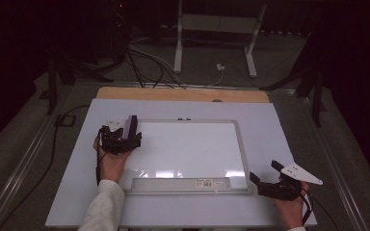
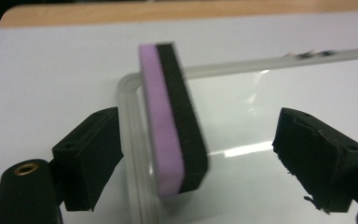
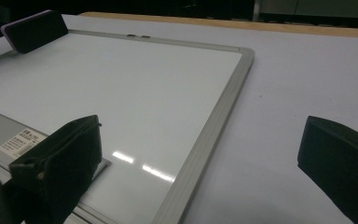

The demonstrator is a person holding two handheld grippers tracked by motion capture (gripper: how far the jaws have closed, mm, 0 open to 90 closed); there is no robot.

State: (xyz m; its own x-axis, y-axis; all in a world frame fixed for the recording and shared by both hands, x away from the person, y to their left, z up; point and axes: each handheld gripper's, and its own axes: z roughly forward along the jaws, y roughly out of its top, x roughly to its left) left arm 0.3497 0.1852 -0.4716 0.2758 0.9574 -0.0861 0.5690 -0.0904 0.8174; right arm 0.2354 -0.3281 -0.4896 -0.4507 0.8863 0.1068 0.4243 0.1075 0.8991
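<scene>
Presently, the left tool [image 1: 125, 134] sits over the near-left corner region of the whiteboard [image 1: 188, 149], at the board's upper-left corner as the high view frames it. Its jaws stand wide apart, with the eraser [image 2: 172, 121] between them; neither pad presses on it. The eraser, purple on 1 face and black felt on the other, stands on edge and tilted at the corner of the whiteboard's frame; its contact with the board cannot be confirmed because of blur. In the right gripper view the eraser [image 3: 35, 30] appears at the far corner of the board. The right tool [image 1: 270, 180] rests on the desk [image 1: 77, 192] just beside the board's lower-right corner, jaws spread wide and holding nothing.
</scene>
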